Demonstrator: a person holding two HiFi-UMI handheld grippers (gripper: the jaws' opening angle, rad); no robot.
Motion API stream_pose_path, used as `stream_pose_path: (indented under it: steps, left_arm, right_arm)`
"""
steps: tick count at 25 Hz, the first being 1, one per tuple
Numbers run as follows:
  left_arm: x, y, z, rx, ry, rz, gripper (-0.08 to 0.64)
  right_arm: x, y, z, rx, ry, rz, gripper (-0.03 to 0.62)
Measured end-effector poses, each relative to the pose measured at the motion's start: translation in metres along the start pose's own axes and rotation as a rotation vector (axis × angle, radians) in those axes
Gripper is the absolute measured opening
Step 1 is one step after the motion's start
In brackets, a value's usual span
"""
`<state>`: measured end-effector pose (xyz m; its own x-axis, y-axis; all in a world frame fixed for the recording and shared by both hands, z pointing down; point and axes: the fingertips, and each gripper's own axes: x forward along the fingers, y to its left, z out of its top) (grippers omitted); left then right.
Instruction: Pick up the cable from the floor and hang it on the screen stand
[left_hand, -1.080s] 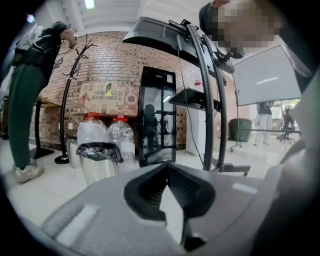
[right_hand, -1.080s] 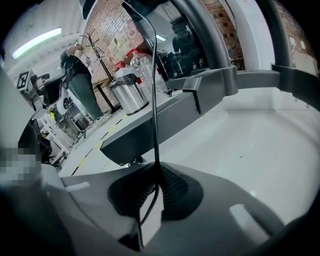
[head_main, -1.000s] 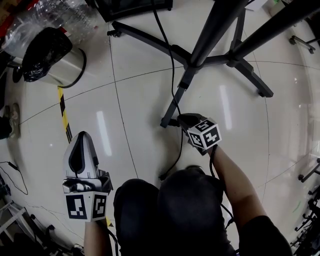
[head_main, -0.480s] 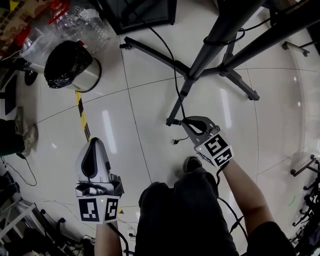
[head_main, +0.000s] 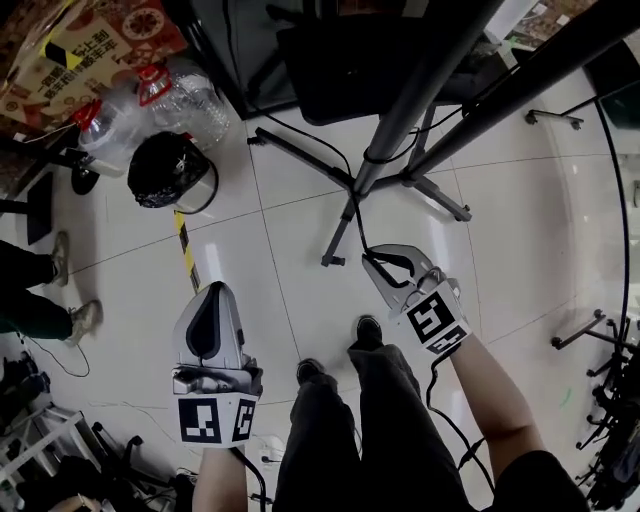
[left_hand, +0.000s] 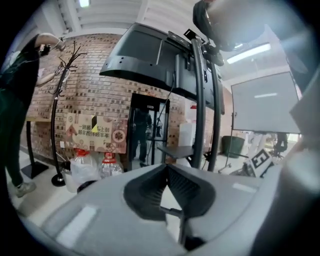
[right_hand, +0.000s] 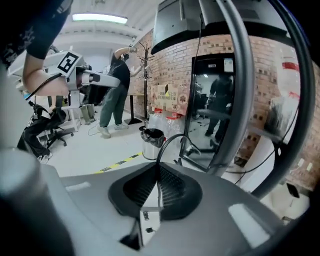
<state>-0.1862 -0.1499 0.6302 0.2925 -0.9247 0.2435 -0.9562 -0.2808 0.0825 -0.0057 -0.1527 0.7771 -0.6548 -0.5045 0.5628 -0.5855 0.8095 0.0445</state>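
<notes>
— Cable (head_main: 352, 208), head view: where's it at?
— Thin blk line running from the pole of the screen stand (head_main: 405, 120) down to the tips of the right gripper (head_main: 368, 257), which hangs just beside one leg of the base. Left gripper (head_main: 221, 290) well apart, lower left, nr the yellow-blk tape (head_main: 186, 255) on the floor. Bin (head_main: 170, 170) w/ blk bag beyond that.
— Left gripper view?
— Fingers together, tips meeting, nothing betw them. Past them: screen stand upright, back of the screen (left_hand: 145, 60) up top, two water bottles (left_hand: 84, 170) by the brick wall (right gripper's marker cube peeks in at far right).
— Right gripper view?
— Fingers clamped on the cable, pads pressed nearly flat. It leaves the tips, arcs up and over to the right twd the screen stand; can't follow it past that. Bin sits just beyond the arc. Left gripper shows upper left. A person (right_hand: 114, 92) stands at a coat rack (right_hand: 145, 75) in the bkgd.
</notes>
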Motion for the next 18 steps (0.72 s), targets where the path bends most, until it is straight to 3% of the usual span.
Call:
stream_pose_path:
  steps: [3,11,18]
  left_arm:
    - [-0.008,-0.008,0.050,0.029,-0.025,-0.005,0.005]
    - [-0.022,-0.026,0.152,0.033,-0.097,0.002,0.005]
    - [-0.055,-0.055,0.218,0.050,-0.146,-0.005,0.005]
  right_arm:
    - [-0.038,-0.006,0.050,-0.068,0.009,-0.013,0.017]
    - [-0.108,0.010,0.158,-0.294,-0.001,0.054,0.017]
    - [-0.185,0.005,0.254,-0.396,-0.113,-0.046,0.017]
